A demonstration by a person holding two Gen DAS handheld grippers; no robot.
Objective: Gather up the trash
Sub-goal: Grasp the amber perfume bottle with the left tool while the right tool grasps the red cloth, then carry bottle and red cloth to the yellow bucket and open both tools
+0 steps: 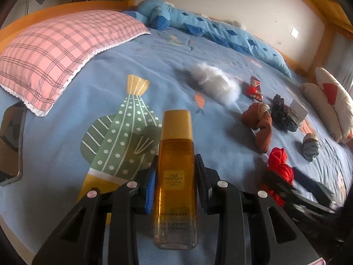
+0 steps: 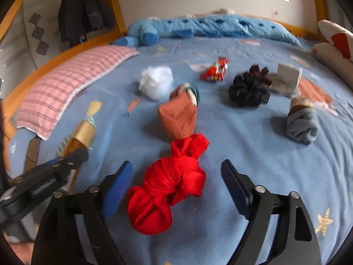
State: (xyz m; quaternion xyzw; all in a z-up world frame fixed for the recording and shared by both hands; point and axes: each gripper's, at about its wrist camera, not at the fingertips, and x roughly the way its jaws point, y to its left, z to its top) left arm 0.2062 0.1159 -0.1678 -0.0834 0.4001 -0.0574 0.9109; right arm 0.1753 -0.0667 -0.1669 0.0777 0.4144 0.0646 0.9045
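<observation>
Left claw [image 1: 175, 176]: your left claw is clamped on the amber toner bottle [image 1: 175, 176], one finger pressed to each side of its body.
Bottle: it stands upright between the fingers, gold cap toward 12 o'clock, label reading "AGE PERFECT" and "ESSENCE WATER"; its base sits close to the camera at 6 o'clock.
Bottle from the right wrist view: you see it at 9 o'clock, blurred, gold cap tilted toward 1 o'clock, gripped by the left claw [image 2: 64, 161].
Right claw [image 2: 176, 187]: your right claw is spread wide, gripping nothing.
Red knotted cloth [image 2: 169, 185]: it lies on the bed between the two spread fingers, touching neither, its knot toward 12 o'clock.
Candy wrapper [image 2: 215, 70]: the red crumpled wrapper lies at 12 o'clock from the right claw, well apart from it, beyond the rust-brown sock bundle [image 2: 179, 114].
White fluff [image 2: 156, 84]: it sits at 11 o'clock, just left of the brown bundle.
Black scrunchie [image 2: 249, 88]: it lies at 1 o'clock, with a small white box [image 2: 286, 77] just beside it on the right.
Grey sock roll [image 2: 302, 125]: at 2 o'clock, apart from the rest.
Bed [image 1: 66, 119]: a blue sheet with a cactus print carries all of these; a pink plaid pillow [image 1: 57, 53] lies at 10 o'clock in the left wrist view.
</observation>
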